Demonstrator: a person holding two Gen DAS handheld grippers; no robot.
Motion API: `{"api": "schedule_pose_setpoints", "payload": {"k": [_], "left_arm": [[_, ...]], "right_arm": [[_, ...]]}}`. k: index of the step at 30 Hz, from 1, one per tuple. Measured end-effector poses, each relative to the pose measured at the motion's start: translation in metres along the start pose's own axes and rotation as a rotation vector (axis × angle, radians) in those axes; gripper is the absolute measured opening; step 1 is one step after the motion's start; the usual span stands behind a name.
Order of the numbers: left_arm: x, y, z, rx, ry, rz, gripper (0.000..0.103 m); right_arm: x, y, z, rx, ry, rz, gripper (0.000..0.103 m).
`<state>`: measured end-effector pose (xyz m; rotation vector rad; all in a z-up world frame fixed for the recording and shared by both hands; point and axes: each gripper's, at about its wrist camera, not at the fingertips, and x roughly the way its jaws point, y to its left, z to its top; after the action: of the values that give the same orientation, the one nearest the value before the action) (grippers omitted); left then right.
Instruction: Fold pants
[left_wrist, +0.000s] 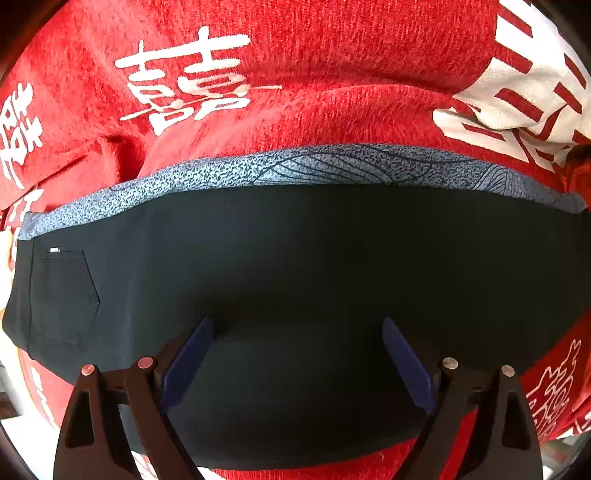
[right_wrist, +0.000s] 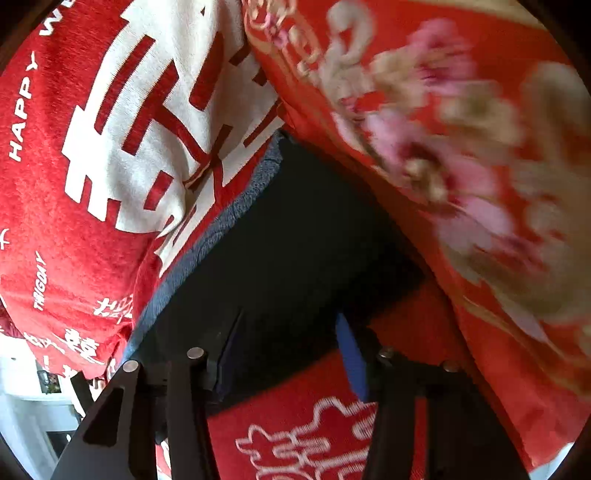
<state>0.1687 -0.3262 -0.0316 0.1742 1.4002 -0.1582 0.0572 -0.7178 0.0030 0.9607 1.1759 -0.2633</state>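
Dark navy pants (left_wrist: 295, 266) lie flat across a red blanket (left_wrist: 314, 48), with a back pocket (left_wrist: 62, 295) at the left and a blue-grey patterned cloth strip (left_wrist: 314, 168) along their far edge. My left gripper (left_wrist: 297, 328) is open just above the pants' near edge, its blue pads (left_wrist: 188, 362) wide apart, holding nothing. In the right wrist view the pants (right_wrist: 295, 240) run away from me. My right gripper (right_wrist: 284, 332) is open over their near end, one blue pad (right_wrist: 352, 362) showing, nothing between the fingers.
The red blanket (right_wrist: 74, 221) with white characters covers the surface. A red floral cover (right_wrist: 461, 147), blurred, rises at the right next to the pants. A white floor and furniture (right_wrist: 29, 398) show at the lower left past the blanket's edge.
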Motion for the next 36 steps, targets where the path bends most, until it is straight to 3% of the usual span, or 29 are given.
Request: {"api": "schedule_pose_setpoints", "payload": {"k": [1,2,3,7,10,12,13,14,16,17,22,25,28,30,33,36], "left_arm": [[0.002,-0.001,0.000,0.000,0.001,-0.003,0.093],[0.003,-0.001,-0.001,0.002,0.003,-0.006,0.093],[0.003,0.000,0.000,0.004,0.003,-0.007,0.093],[0.000,0.002,-0.010,0.038,0.011,-0.021,0.093],[0.002,0.005,-0.019,0.050,-0.001,-0.020,0.099],[0.001,0.007,-0.019,0.043,0.018,-0.025,0.099],[0.000,0.007,-0.017,0.047,0.033,-0.022,0.099],[-0.003,0.006,-0.016,0.055,0.041,-0.016,0.099],[-0.016,0.005,-0.011,0.076,0.005,-0.018,0.099],[-0.021,0.004,-0.007,0.083,-0.019,-0.021,0.099],[-0.021,-0.006,0.024,0.083,-0.071,0.001,0.099],[-0.005,-0.013,0.031,0.076,-0.064,0.032,0.099],[0.012,-0.011,0.025,0.078,-0.044,0.056,0.099],[0.012,-0.004,0.017,0.047,-0.070,0.030,0.103],[0.015,0.007,0.015,-0.005,-0.047,-0.005,0.103],[0.011,0.006,0.014,0.004,-0.031,0.025,0.103]], "right_arm": [[0.007,0.001,0.002,0.003,0.008,0.002,0.041],[0.014,0.002,0.004,0.010,0.025,-0.005,0.018],[0.017,0.002,0.005,0.017,0.036,-0.015,0.008],[-0.010,0.014,-0.002,-0.050,0.000,0.024,0.008],[0.000,0.011,-0.013,-0.139,0.068,-0.081,0.008],[0.012,-0.001,-0.016,-0.119,0.109,-0.082,0.009],[0.010,-0.005,-0.014,-0.082,0.096,-0.055,0.011],[0.006,-0.007,-0.014,-0.048,0.098,-0.050,0.020],[-0.004,-0.004,-0.020,-0.028,0.099,-0.118,0.036],[-0.012,0.000,-0.024,-0.040,0.086,-0.119,0.036],[-0.040,0.059,-0.022,-0.324,-0.048,-0.170,0.036],[-0.014,0.081,0.003,-0.420,-0.056,-0.249,0.036],[0.020,0.069,0.027,-0.358,-0.008,-0.287,0.036],[0.039,0.051,0.040,-0.279,0.024,-0.275,0.034],[0.042,0.056,0.048,-0.343,-0.044,-0.275,0.034],[0.044,0.063,0.052,-0.354,-0.036,-0.289,0.038]]}}
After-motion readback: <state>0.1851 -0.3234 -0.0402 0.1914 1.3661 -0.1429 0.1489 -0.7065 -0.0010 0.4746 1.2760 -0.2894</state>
